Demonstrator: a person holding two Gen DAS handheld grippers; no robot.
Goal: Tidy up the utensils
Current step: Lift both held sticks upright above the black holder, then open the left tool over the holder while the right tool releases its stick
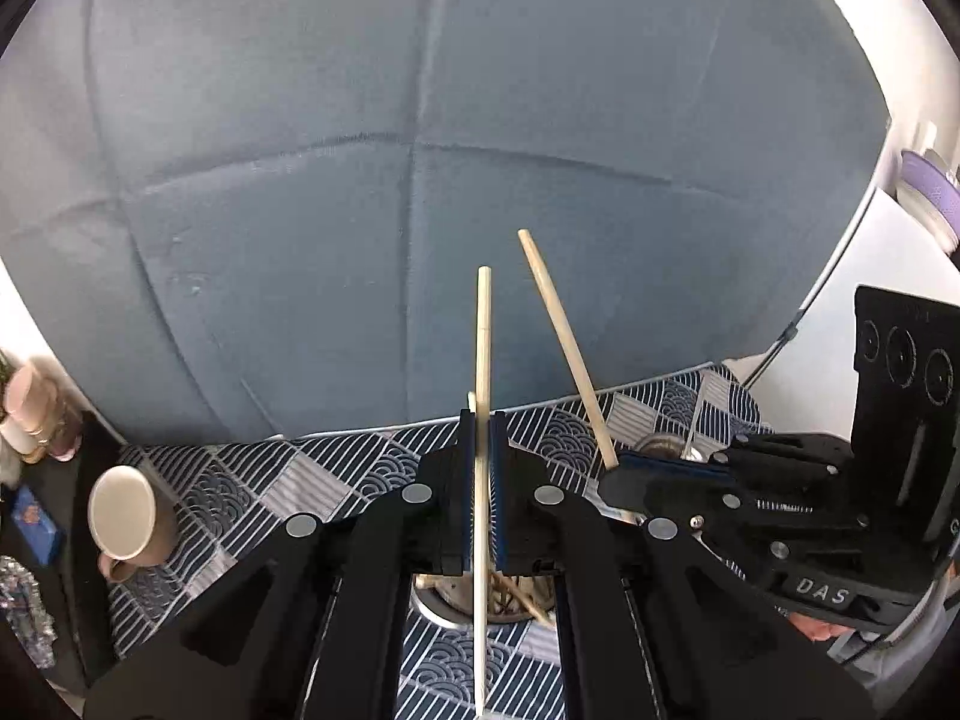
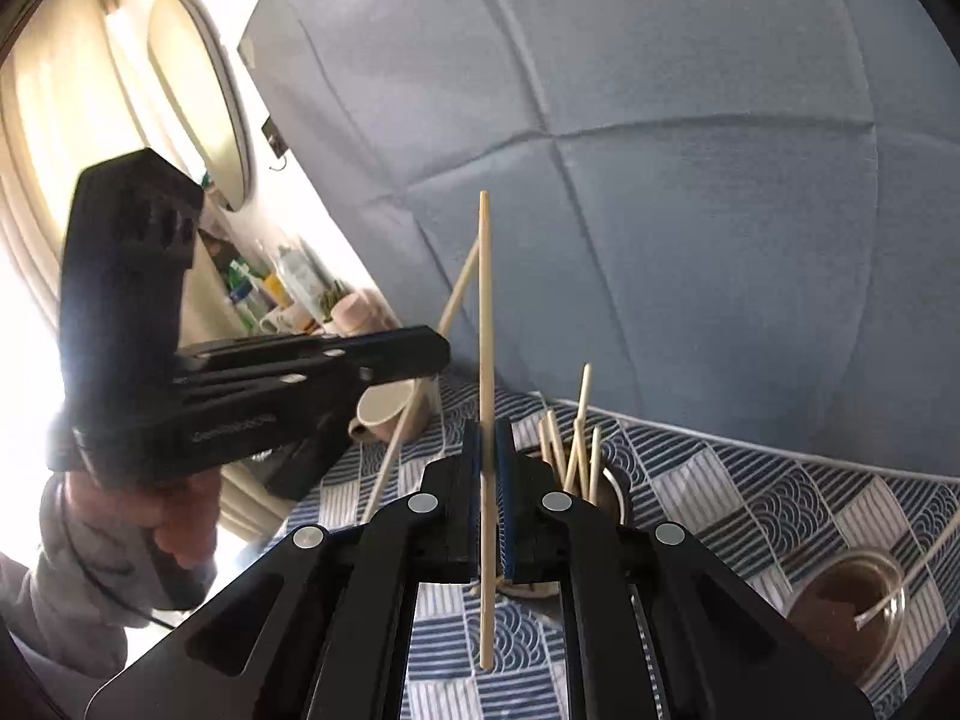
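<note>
Your left tool (image 1: pixel 480 450) is clamped on one chopstick (image 1: pixel 483 360), which stands nearly upright between the blue pads (image 1: pixel 465 480) and runs down past them toward the bottom of the view. Your right tool (image 2: pixel 489 468) is likewise pinched on a second chopstick (image 2: pixel 485 330), also close to vertical. In the left view that right tool (image 1: pixel 618 468) sits just right of yours, its stick (image 1: pixel 564 342) leaning left at the top, so the two stick tips stand near each other but apart.

Below and between the tools is a holder (image 2: pixel 615 495) on the patterned cloth (image 2: pixel 750 492); about five more sticks (image 2: pixel 576 444) stand in it, fanned out, just right of your right pads. A glass jar (image 2: pixel 852 612) with brown contents and one pale stick resting in it sits near the cloth's right edge. One beige mug (image 1: pixel 126 516) lies tilted near the cloth's left edge.

The far edge of the surface runs right against a grey-blue quilted backrest (image 1: pixel 420 150), so there is no room beyond it. Above the cloth, in front of the backrest, the space is free. Left of the cloth a dark shelf (image 1: pixel 84 480) is crowded with small items; bottles (image 2: pixel 264 288) line the window side
</note>
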